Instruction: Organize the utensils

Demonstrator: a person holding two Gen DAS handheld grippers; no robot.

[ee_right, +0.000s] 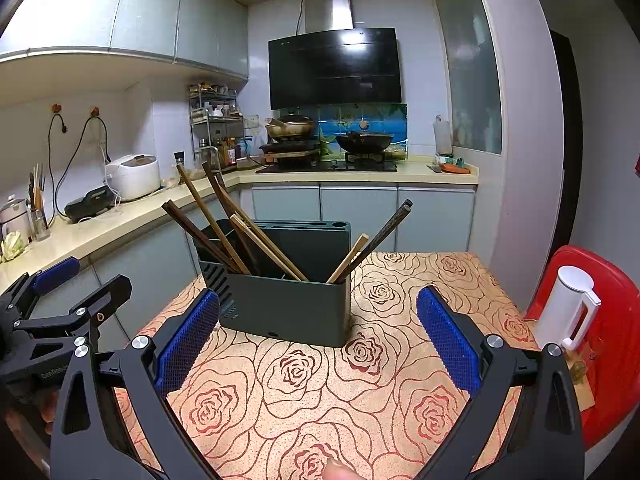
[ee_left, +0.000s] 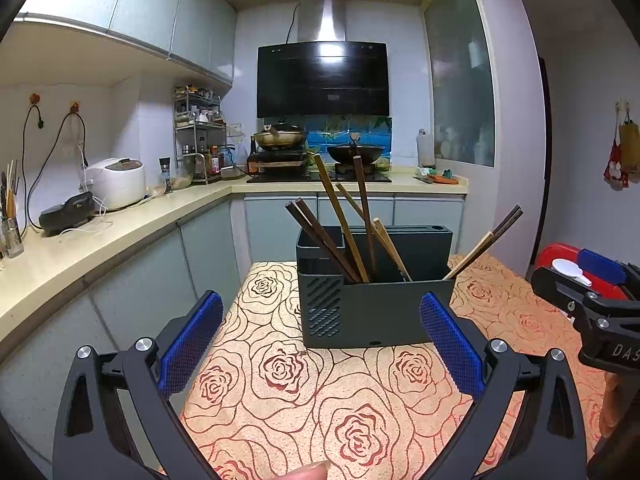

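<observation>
A dark grey utensil holder point(ee_left: 380, 312) stands on the rose-patterned table point(ee_left: 288, 392). Several wooden chopsticks point(ee_left: 344, 232) lean in its left compartment, and a few more point(ee_left: 484, 240) lean out at its right end. My left gripper point(ee_left: 320, 344) is open and empty, just short of the holder. In the right wrist view the holder point(ee_right: 288, 304) stands ahead with its chopsticks point(ee_right: 224, 220). My right gripper point(ee_right: 316, 340) is open and empty in front of it. Each gripper shows at the edge of the other's view.
A white jug point(ee_right: 568, 312) stands on a red stool point(ee_right: 616, 340) to the right of the table. A kitchen counter point(ee_left: 80, 248) with a rice cooker point(ee_left: 116, 180) runs along the left. A stove with pans point(ee_left: 320, 152) stands at the back.
</observation>
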